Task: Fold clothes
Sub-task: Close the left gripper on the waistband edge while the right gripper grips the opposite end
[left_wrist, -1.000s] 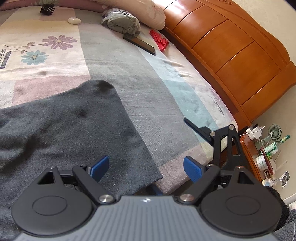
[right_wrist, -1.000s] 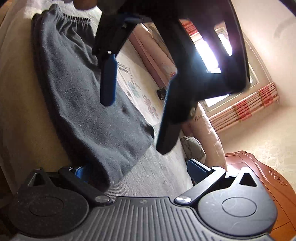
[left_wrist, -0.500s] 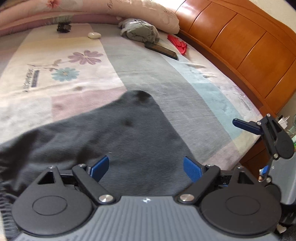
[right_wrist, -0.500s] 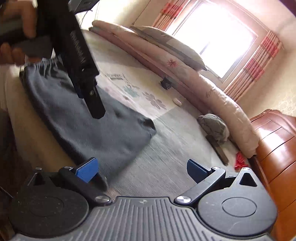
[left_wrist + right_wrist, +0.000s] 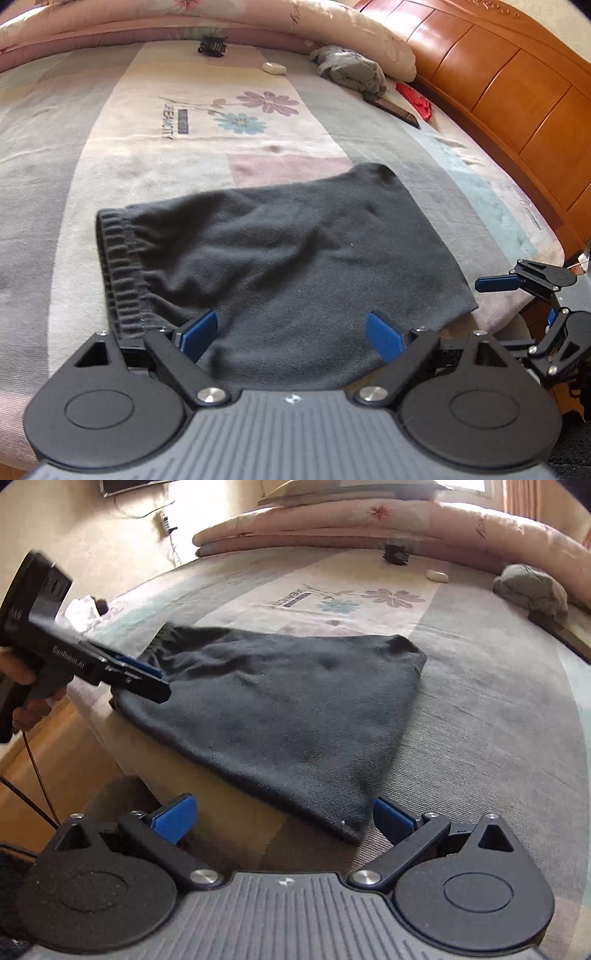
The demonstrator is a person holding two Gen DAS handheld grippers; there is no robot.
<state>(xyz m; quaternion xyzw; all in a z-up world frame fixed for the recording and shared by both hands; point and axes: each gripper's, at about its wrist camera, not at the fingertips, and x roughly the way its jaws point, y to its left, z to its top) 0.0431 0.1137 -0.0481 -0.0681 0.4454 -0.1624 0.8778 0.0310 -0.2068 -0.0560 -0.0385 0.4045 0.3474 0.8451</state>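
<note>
Both grippers' fingers (image 5: 384,336) (image 5: 173,818) have swung over the dark shorts (image 5: 295,258), wide open, holding nothing.

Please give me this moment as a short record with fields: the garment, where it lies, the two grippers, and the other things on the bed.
garment: dark grey fleece shorts with a ribbed elastic waistband, lying flat
place: near edge of the patchwork bedspread with flower print
left gripper: open, over the waistband end, holding nothing
right gripper: open, at the hem corner, holding nothing
other things: crumpled grey-green cloth, small white oval object, black hair clip, red item
headboard: orange wooden panels
</note>
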